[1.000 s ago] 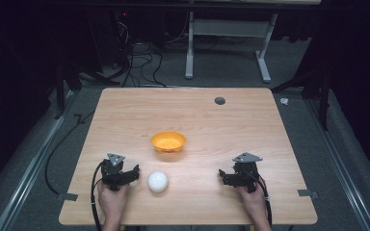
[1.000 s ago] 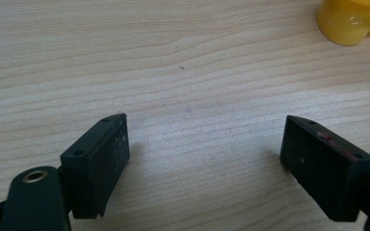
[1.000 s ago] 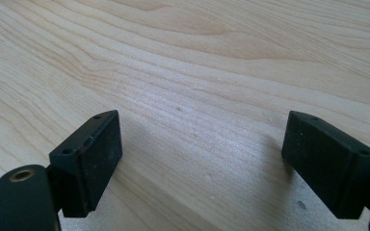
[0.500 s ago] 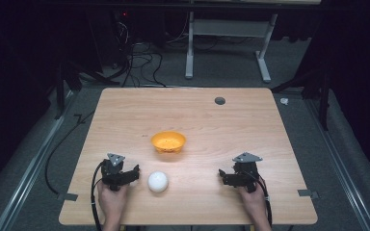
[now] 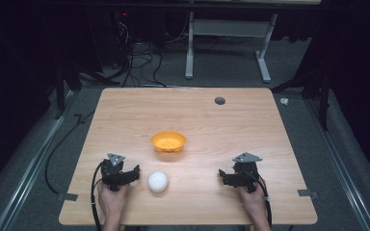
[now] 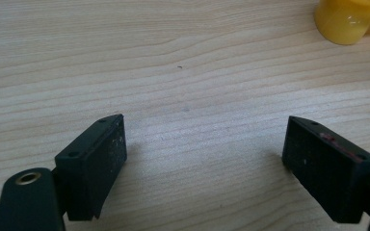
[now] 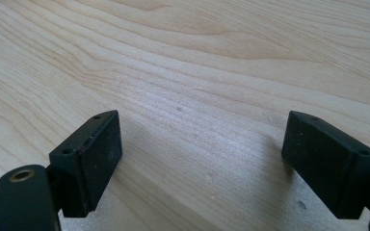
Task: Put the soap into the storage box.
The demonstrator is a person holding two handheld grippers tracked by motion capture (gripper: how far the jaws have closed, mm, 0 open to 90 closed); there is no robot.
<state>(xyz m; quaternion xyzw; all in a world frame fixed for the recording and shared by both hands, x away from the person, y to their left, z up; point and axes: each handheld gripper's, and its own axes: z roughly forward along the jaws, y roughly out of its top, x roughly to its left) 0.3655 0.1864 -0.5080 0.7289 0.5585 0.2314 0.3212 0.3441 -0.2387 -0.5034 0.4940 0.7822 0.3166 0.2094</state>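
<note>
At the near edge of the table the person's two hands rest on the wood, each holding a tool; the left tool sits low, its jaws spread wide with nothing but bare grain between them; the right tool, well apart from it across the table, is likewise spread wide and empty; a white ball lies just beside the left tool, on its inner side, not touching it; farther in, near the table's middle, stands an orange bowl; beyond that, a small dark round hole near the far edge.
</note>
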